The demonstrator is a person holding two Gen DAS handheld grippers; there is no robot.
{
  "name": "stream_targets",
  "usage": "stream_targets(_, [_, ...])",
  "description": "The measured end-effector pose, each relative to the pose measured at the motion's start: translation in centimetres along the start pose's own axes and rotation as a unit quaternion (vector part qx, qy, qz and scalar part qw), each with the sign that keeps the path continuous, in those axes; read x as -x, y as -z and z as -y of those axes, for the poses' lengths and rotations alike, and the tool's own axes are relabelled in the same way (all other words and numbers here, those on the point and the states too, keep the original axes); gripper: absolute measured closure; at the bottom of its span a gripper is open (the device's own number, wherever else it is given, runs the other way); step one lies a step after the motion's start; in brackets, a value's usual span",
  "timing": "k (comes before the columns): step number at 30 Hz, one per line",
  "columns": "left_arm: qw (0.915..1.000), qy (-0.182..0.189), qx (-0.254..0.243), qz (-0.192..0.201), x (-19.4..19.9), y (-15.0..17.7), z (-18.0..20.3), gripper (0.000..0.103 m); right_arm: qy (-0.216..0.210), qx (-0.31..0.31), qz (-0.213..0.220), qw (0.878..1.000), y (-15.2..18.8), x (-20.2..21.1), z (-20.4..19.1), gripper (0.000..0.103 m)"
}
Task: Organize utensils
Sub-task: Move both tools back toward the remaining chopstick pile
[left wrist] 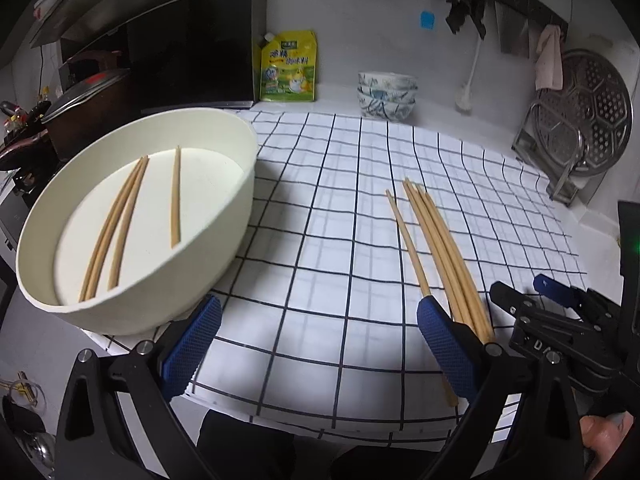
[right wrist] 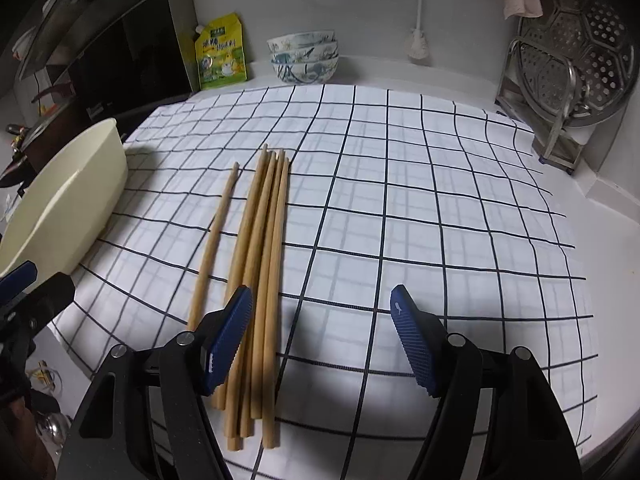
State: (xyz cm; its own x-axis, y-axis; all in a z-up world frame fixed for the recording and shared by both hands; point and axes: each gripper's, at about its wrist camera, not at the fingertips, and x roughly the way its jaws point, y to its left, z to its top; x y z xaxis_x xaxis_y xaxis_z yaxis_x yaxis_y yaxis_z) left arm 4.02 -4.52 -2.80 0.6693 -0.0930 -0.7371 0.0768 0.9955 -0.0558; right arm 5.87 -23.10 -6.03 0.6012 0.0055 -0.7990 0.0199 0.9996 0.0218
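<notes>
Checked cloth (right wrist: 400,200), both grippers' fingers (right wrist: 236,332) spread, empty.

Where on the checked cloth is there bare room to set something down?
Bare cloth lies right of the loose chopsticks, toward the steamer rack, and behind them toward the stacked bowls. It is crowded on the left, between the chopsticks and the cream basin.

- left gripper (left wrist: 318,334) spread wide over the checked cloth (left wrist: 340,208)
- three chopsticks (left wrist: 128,220) lie in the cream tub (left wrist: 168,264)
- loose chopsticks (left wrist: 440,248) beside its right finger
</notes>
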Motion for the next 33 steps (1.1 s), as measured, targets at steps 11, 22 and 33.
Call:
stream_targets(11, [0.9998,-0.006,0.000,-0.019,-1.8,0.4,0.7,0.007,0.018,0.020,-0.023,0.999,-0.1,-2.0,-0.1,0.035])
stream_targets(22, [0.9995,-0.004,-0.001,-0.031,-4.1,0.6,2.9,0.007,0.025,-0.012,-0.023,0.999,0.3,-2.1,3.0,0.035])
stream_targets(33, [0.9988,-0.016,-0.005,-0.046,-7.0,0.2,5.2,0.007,0.013,-0.026,-0.020,0.999,0.1,-2.0,4.7,0.035])
